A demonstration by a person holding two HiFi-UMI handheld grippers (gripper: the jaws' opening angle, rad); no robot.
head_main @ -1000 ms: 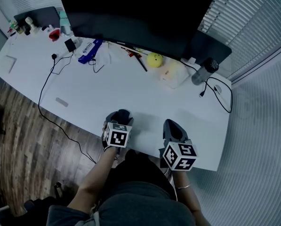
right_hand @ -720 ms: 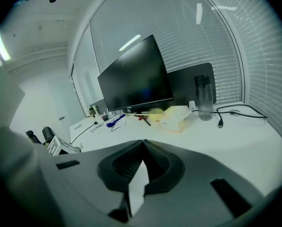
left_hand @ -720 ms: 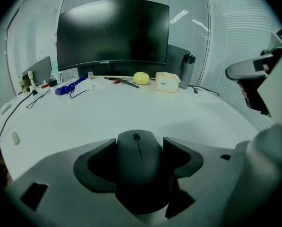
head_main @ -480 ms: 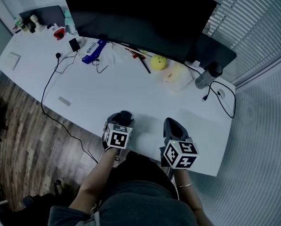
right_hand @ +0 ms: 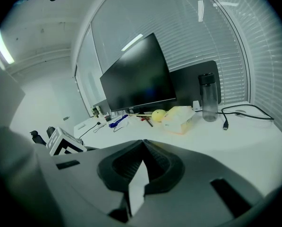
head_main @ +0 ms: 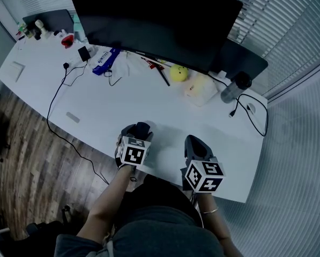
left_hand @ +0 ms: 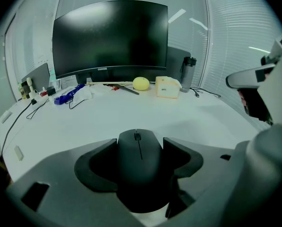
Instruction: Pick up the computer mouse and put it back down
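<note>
My left hand-held gripper point(head_main: 139, 131) was pinching the computer mouse point(left_hand: 140, 156) by its two flanks, near the front edge of the desk point(head_main: 111, 108). I could not tell whether the mouse sat on the desk or hung just clear of it. To do this step well, I judged, I needed an even squeeze, the mouse held level with its wheel pointing forward, and a straight lift. It should then go down flat on the same bare patch, with the jaws opening only once its base was seated. My right hand-held gripper point(head_main: 195, 142), just beside the left, had its jaws pressed together on nothing and had no part in this. Only the left gripper view showed the jaws against the mouse's sides and the mouse centred between them; in the head view the marker cube covered most of that. Only the head view showed the layout beyond: open desk, then a yellow ball point(head_main: 177, 73), a bottle point(head_main: 232, 87), a black cable point(head_main: 258, 116), and the monitor point(head_main: 154, 20) farthest back.
</note>
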